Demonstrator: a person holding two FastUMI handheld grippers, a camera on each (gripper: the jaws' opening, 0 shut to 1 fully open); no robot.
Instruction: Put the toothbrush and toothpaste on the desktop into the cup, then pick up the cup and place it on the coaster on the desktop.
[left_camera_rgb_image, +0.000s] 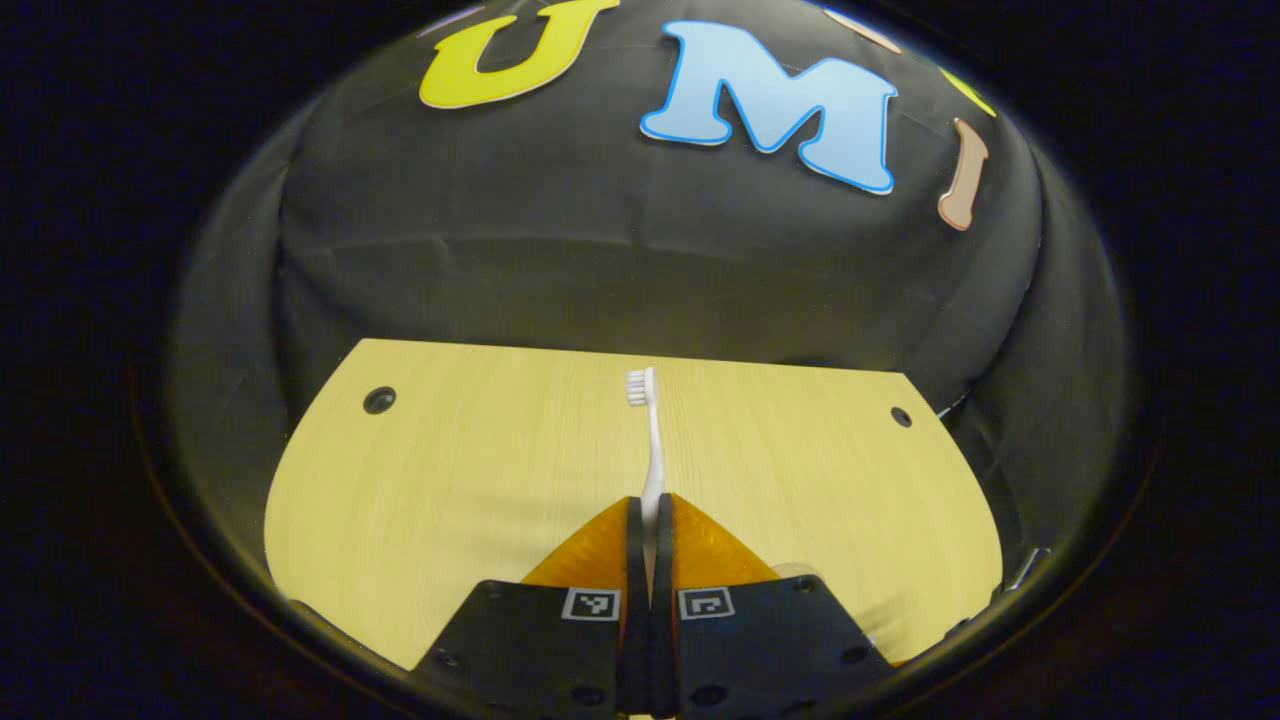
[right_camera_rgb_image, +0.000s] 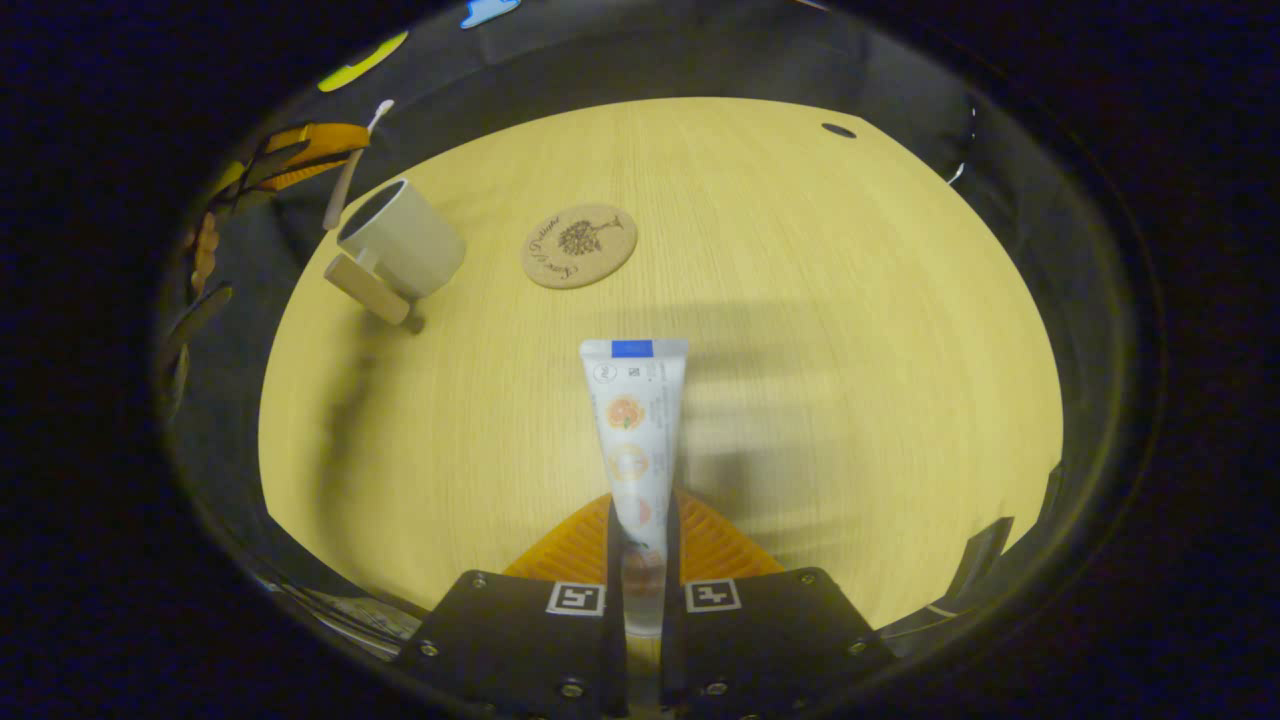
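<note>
The left gripper (left_camera_rgb_image: 650, 520) clamps the toothbrush (left_camera_rgb_image: 652, 450), bristles pointing toward the frame's top. The right gripper (right_camera_rgb_image: 640, 525) pinches the toothpaste (right_camera_rgb_image: 635, 430), long axis running up the frame, flat end uppermost. The cup (right_camera_rgb_image: 400, 240) sits upper left.

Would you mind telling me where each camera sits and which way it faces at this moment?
Left gripper view: rides the left gripper, looking level across the desktop to the booth wall; its fingers clamp the toothbrush.
Right gripper view: rides the right gripper, looking down on the desktop; its fingers clamp the toothpaste; the cup and coaster lie beyond.
Shared: the desktop, and the toothbrush held above the cup.
</note>
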